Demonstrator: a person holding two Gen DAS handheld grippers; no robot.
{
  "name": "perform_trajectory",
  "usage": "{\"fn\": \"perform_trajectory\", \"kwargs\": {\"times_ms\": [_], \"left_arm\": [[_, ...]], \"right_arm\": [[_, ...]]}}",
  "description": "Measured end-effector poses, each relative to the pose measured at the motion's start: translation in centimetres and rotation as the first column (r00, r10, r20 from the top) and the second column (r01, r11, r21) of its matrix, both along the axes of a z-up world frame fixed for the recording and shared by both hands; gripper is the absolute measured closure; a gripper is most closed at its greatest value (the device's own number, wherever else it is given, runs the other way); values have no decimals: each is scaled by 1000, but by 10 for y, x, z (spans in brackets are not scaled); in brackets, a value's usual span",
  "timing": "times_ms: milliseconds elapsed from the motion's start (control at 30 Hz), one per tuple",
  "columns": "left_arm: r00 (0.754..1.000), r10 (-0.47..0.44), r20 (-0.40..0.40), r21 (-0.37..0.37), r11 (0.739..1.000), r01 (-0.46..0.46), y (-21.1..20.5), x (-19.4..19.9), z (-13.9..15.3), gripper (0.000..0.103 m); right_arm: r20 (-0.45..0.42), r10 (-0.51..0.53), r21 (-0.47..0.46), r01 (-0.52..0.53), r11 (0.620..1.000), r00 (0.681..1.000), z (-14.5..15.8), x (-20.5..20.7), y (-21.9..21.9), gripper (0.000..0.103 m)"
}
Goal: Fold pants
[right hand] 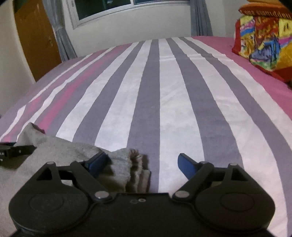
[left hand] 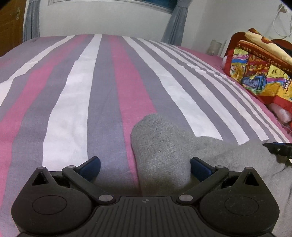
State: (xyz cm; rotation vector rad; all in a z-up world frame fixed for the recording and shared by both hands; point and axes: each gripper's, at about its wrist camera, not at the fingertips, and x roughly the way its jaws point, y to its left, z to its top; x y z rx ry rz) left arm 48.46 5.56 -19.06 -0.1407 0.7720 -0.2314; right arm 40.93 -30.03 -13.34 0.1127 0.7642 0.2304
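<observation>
Grey pants [left hand: 160, 145] lie bunched on the striped bed sheet [left hand: 73, 109]. In the left wrist view my left gripper [left hand: 146, 165] is open wide, and a rounded fold of the grey cloth sits between its fingers against the right blue pad [left hand: 199, 166]. The tip of my right gripper [left hand: 277, 148] shows at the right edge over the cloth. In the right wrist view my right gripper [right hand: 142, 163] is open, with a ribbed end of the pants [right hand: 127, 164] beside its left pad [right hand: 98, 162]. The right pad [right hand: 186, 164] is over bare sheet [right hand: 173, 100]. The left gripper's tip [right hand: 16, 151] rests on the cloth at the far left.
A colourful red and yellow folded blanket [left hand: 255, 73] [right hand: 264, 45] lies at the bed's right side. A glass jar [left hand: 216, 47] stands behind the bed. A wooden door [right hand: 36, 45], grey curtains [right hand: 62, 42] and a window [right hand: 109, 9] line the far wall.
</observation>
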Motion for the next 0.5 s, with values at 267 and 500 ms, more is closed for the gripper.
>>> {"fn": "perform_trajectory", "kwargs": {"times_ms": [267,500], "left_arm": [[1000,15,-21,18,1000,-15,-1,-1,4,0],[997,31,-65,54,998,-28,-1,-29,19,0]], "right_arm": [[-13,-3,-32,2,999,1000,7,5,10,14],[-39,17,-107,-21,994,999,31,-13,22,13]]}}
